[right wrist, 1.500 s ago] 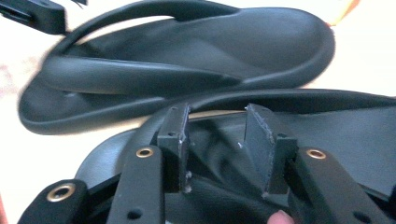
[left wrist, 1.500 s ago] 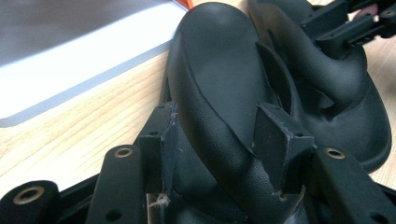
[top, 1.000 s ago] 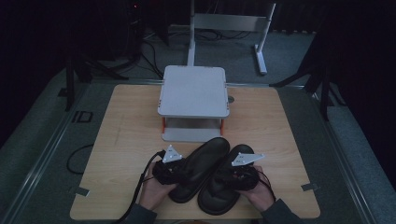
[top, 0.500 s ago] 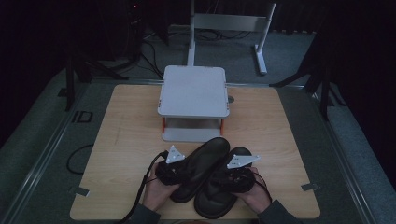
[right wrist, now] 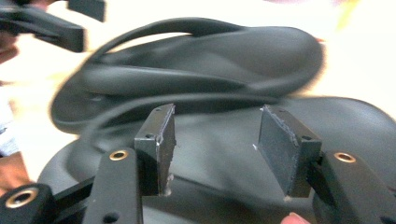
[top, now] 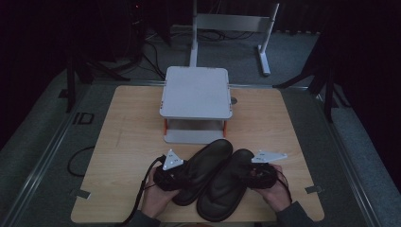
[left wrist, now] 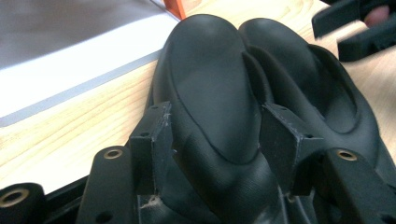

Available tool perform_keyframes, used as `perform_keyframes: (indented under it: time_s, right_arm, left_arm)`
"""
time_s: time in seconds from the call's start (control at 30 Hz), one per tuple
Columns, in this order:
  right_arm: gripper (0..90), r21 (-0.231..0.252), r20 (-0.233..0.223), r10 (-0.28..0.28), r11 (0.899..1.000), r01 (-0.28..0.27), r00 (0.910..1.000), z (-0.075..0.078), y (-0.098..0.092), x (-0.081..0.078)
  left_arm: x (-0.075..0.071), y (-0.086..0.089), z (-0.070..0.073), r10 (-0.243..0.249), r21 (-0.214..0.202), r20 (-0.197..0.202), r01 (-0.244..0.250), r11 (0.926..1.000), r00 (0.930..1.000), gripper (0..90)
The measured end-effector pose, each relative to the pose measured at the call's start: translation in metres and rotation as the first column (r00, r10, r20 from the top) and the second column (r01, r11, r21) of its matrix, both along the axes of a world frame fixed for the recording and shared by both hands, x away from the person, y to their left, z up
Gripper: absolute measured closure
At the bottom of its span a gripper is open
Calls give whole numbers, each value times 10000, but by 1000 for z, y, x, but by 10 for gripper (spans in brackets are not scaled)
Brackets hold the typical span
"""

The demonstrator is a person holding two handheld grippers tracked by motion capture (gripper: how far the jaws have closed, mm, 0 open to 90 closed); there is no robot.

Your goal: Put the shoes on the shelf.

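Two black flip-flops side by side at near edge of table (top: 123, 142), in front of white riser stand (top: 196, 92). Left flip-flop (top: 203, 168) overlaps right flip-flop (top: 227, 187).

Left gripper (left wrist: 212, 140): jaws just opening, straddling left flip-flop heel, pads at its sides; pinch uncertain.

Right gripper (right wrist: 215, 133): jaws just opening, spread, over right flip-flop, nothing pinched.

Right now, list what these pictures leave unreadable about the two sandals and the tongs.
- Left sandal: heel cut off by the left gripper view's bottom edge, so the pads' contact is uncertain.
- Right sandal: smeared by motion blur in the right gripper view.
- High view: both tongs too dark to read.
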State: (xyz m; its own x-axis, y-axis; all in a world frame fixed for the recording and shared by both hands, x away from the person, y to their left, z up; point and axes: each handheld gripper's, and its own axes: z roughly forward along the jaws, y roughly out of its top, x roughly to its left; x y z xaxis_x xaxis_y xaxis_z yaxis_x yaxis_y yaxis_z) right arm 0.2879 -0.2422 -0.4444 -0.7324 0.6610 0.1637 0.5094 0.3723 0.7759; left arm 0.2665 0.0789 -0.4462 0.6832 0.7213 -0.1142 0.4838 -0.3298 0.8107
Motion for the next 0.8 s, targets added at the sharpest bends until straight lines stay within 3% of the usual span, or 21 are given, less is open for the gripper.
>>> perform_keyframes:
  time_s: [0.03, 0.07, 0.23, 0.4, 0.5, 0.67, 0.8]
  right_arm:
    - [454, -15, 27, -183, 9998, 183, 9998, 0, -6, 1]
    - [452, -207, 114, -906, 9957, 908, 9958, -2, -26, 7]
    - [445, -72, -61, -1960, 9806, 1960, 9806, -6, -57, 26]
    - [421, -158, -98, -2142, 9767, 2141, 9767, -12, -59, 41]
    - [408, -206, -264, -2184, 9758, 2179, 9755, -19, -56, 52]
    - [395, -239, -480, -2214, 9751, 2204, 9740, -26, -48, 66]
    - [371, -253, -478, -2259, 9741, 2249, 9730, -27, -45, 72]
  left_arm:
    - [-7, 0, 0, 68, -59, -18, -68, 10000, 10000, 436]
    - [-11, -1, 0, 124, -71, -48, -124, 9999, 9999, 420]
    - [-38, -6, -6, -16, 43, 68, 16, 10000, 10000, 387]
    - [-51, -19, -15, -40, 564, 224, 28, 9984, 9997, 317]
    - [-55, -29, -20, 222, 900, 436, -261, 9956, 9988, 243]
    - [-62, -47, -27, 405, 1801, 1004, -582, 9819, 9941, 70]
    - [-62, -51, -28, 475, 1572, 1111, -648, 9854, 9927, 19]
